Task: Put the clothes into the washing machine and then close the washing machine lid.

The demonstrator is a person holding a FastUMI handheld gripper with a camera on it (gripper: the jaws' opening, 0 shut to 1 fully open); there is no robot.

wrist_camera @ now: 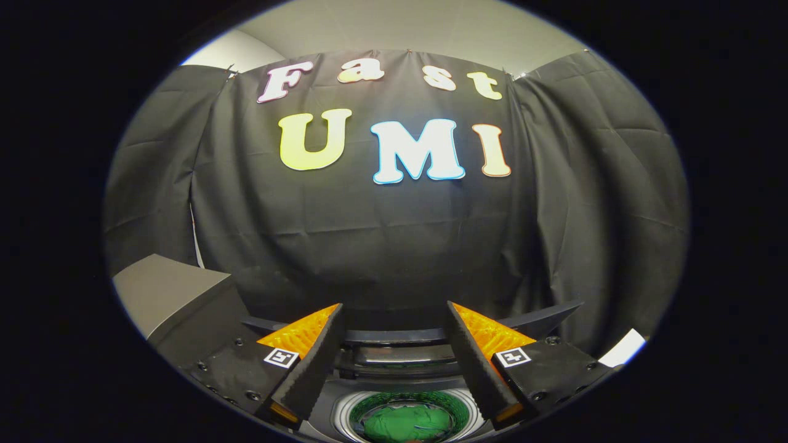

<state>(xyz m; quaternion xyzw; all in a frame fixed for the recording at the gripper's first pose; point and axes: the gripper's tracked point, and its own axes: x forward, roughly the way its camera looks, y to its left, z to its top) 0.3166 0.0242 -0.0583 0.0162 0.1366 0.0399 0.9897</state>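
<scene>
The clothes [406,423] lie in the washing machine [345,413] drum, below the spread claw [394,311] fingers; its raised lid [400,336] stands behind, a box [166,295] left.

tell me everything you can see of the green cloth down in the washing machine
The crumpled green cloth lies inside the round drum of the washing machine, low between the gripper fingers and below them. It looks soft and bunched, with folds and a sheen across its top, perhaps seen through something clear. The pale ring of the drum mouth encircles it. The gripper is open and apart from it; nothing grips the cloth. Its near edge is cut from sight.
</scene>
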